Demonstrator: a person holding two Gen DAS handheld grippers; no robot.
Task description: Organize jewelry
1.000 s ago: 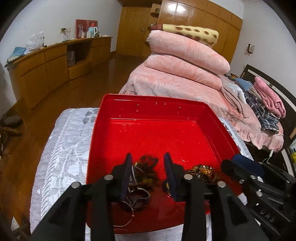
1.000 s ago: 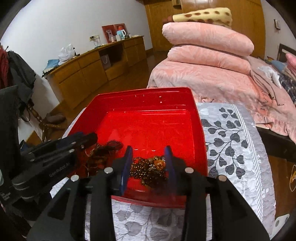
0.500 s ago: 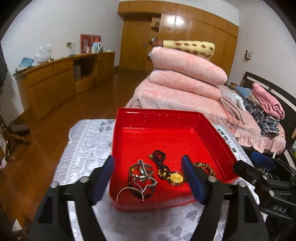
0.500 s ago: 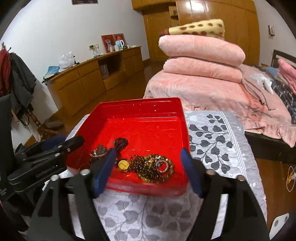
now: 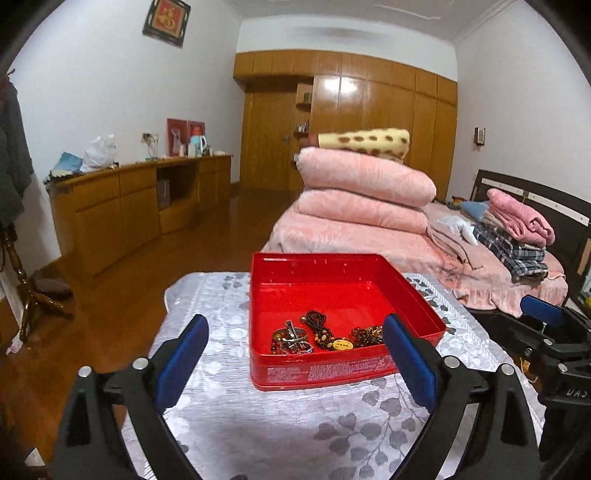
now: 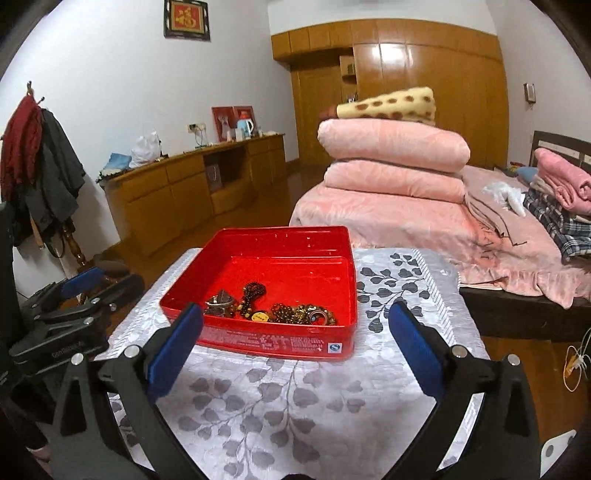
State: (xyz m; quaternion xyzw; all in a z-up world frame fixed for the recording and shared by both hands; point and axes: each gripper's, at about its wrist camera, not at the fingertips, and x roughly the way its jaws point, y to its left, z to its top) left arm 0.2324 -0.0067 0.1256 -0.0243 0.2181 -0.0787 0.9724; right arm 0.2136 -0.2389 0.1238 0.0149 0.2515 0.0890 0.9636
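- My left gripper (image 5: 295, 363): jaws have just been opening, now spread wide, blue pads (image 5: 181, 360) flank the tin from the near side, nothing between them
- My right gripper (image 6: 295, 345): same, jaws just been opening, now fully apart, empty
- Red tin (image 5: 417, 295) sits on the white tablecloth (image 5: 229, 413) with grey leaf print, lid off
- Jewelry (image 6: 275, 308) all lies in the tin's near half: metal rings/bangles (image 5: 291, 338) left, dark bead string (image 5: 317, 325) with a yellow tag (image 5: 341, 344) middle, gold-brown bead pile (image 6: 303, 314) right
- Writing: tin's front wall carries small white print, too fine to read; blue-white round mark (image 6: 333, 347) at its right corner, probably a QS-type logo
- Right gripper's body, seen from left wrist, reads "DAS" inverted; left gripper's body, seen from right wrist, has blurred lettering I can't make out
- Framed red picture (image 6: 187, 18) with a gold character on the wall
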